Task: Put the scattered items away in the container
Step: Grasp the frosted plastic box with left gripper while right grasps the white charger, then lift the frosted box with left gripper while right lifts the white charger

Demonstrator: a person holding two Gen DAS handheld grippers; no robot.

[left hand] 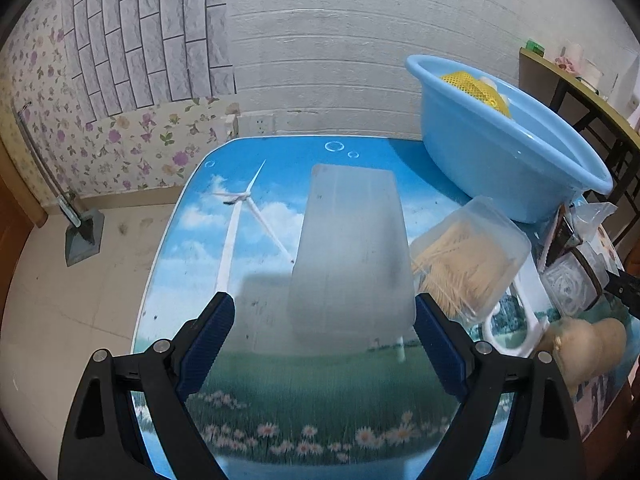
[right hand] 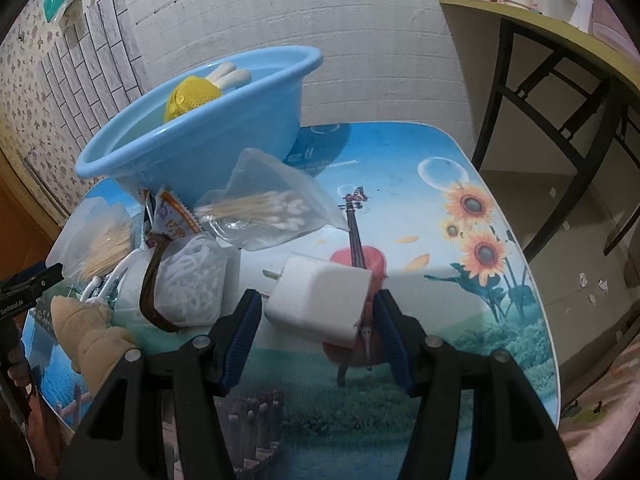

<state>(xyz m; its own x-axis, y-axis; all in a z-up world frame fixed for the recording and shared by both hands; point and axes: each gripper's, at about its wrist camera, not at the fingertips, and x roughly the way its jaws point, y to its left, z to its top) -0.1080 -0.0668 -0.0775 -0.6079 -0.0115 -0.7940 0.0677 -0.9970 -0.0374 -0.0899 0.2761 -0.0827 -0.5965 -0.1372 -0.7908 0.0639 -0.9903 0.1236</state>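
Low in the left wrist view, your left gripper (left hand: 325, 320) stands wide open, holding nothing. Its right pad sits at the lower right edge of a frosted translucent rectangular plastic lid (left hand: 352, 248) lying flat on the picture-printed table (left hand: 280, 392); the left pad is well clear. Upper right sits the light blue plastic basin (left hand: 512, 152), already holding a yellow mesh item (left hand: 476, 84). Centre yourself over the lid before closing.

Low in the right wrist view, your right gripper (right hand: 316, 332) is about half open around a white boxy plug adapter (right hand: 320, 300); whether the pads touch it I cannot tell. The basin (right hand: 192, 136) is at upper left. Grip its flat sides squarely, avoiding the prongs.
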